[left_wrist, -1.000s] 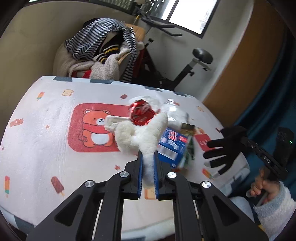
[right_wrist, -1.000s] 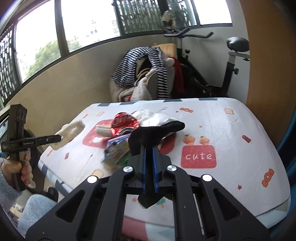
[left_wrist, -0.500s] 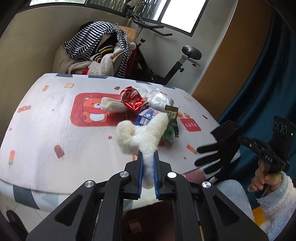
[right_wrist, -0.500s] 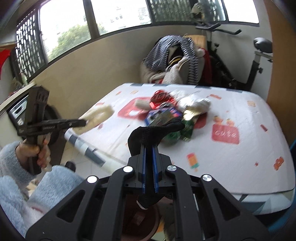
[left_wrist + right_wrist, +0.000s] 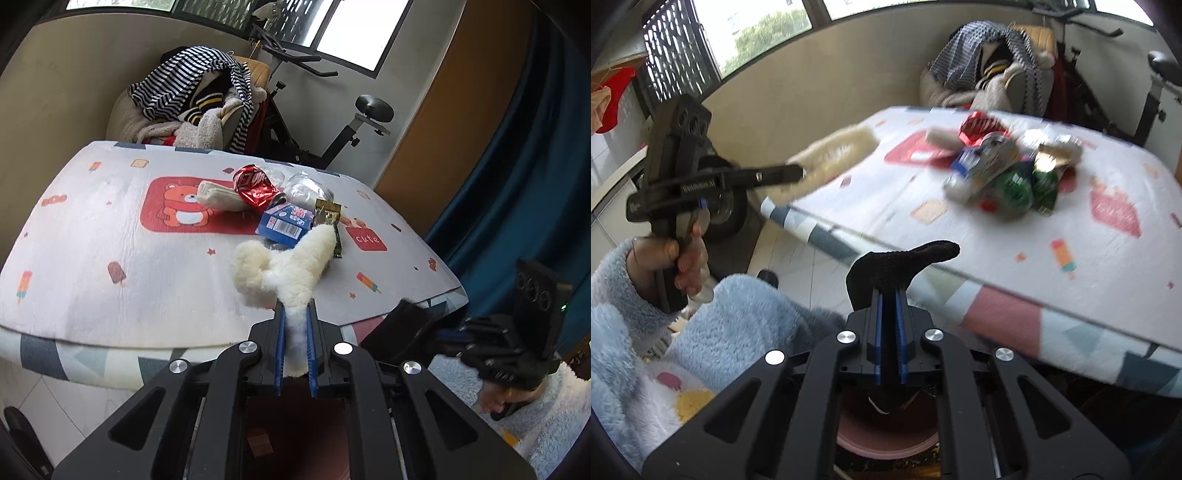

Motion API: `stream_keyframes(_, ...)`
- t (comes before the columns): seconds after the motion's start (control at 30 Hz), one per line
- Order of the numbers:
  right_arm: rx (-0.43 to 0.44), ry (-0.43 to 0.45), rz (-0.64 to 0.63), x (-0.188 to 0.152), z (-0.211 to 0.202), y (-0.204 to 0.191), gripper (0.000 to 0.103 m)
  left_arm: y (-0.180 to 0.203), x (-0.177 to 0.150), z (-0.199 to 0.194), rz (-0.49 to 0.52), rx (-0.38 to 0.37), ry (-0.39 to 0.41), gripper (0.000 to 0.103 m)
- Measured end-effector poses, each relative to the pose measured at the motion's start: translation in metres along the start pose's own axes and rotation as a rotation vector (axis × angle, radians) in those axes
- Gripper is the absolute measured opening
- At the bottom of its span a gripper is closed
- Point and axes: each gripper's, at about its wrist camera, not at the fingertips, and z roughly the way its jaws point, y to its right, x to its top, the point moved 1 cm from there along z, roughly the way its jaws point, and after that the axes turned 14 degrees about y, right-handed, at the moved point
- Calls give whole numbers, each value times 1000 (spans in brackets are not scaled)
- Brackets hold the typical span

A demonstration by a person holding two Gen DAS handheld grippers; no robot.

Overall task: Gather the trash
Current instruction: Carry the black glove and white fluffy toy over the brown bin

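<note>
Left wrist view shows our left gripper [image 5: 294, 334] clamped on a white fleecy glove [image 5: 284, 264], which sticks up and forward from between the blue pads, held above the near edge of the table [image 5: 92, 258]. Beyond the glove, well apart from the jaws, the trash sits in a heap on the cartoon-print cloth: a crushed red can [image 5: 255, 186], a blue carton [image 5: 286, 223], clear plastic wrap [image 5: 308, 188] and a gold-topped dark wrapper [image 5: 328, 216]. From the right wrist view, our right gripper [image 5: 890, 334] is closed on a black glove [image 5: 901, 264], held off the table's near edge, with the same heap farther away up and to the right. Below the jaws lies a round pinkish bin [image 5: 886, 437]. Our left hand [image 5: 670, 264], in a pale blue fleece sleeve [image 5: 613, 295], grips its tool's handle.
</note>
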Motion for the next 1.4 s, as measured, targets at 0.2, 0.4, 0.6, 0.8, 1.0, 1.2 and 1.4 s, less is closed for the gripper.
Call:
stream_keyframes(0.2, 7, -68, 31, -16, 18, -1, 14, -2, -11, -6, -13, 1, -5, 10)
stream_keyframes(0.4, 3, -95, 48, -24, 29, -1, 26, -3, -14, -10, -18, 14, 1, 10)
stream_keyframes(0.6, -56, -64, 33, -19, 27, 7, 55, -4, -14, -11, -17, 13, -1, 10)
stream_keyframes(0.8, -193, 33, 8, -2, 8, 24, 94, 0, -17, -11, 7, 6, -11, 10)
stream_keyframes(1.0, -299, 59, -15, 14, -4, 43, 97, 6, -24, -6, 28, -10, -40, 10)
stream_keyframes(1.2, -343, 98, -3, 25, -20, 62, 97, 14, -36, 0, 49, -29, -76, 10)
stream_keyframes(1.4, -363, 103, 7, 26, -24, 74, 97, 25, -52, 10, 64, -52, -124, 10)
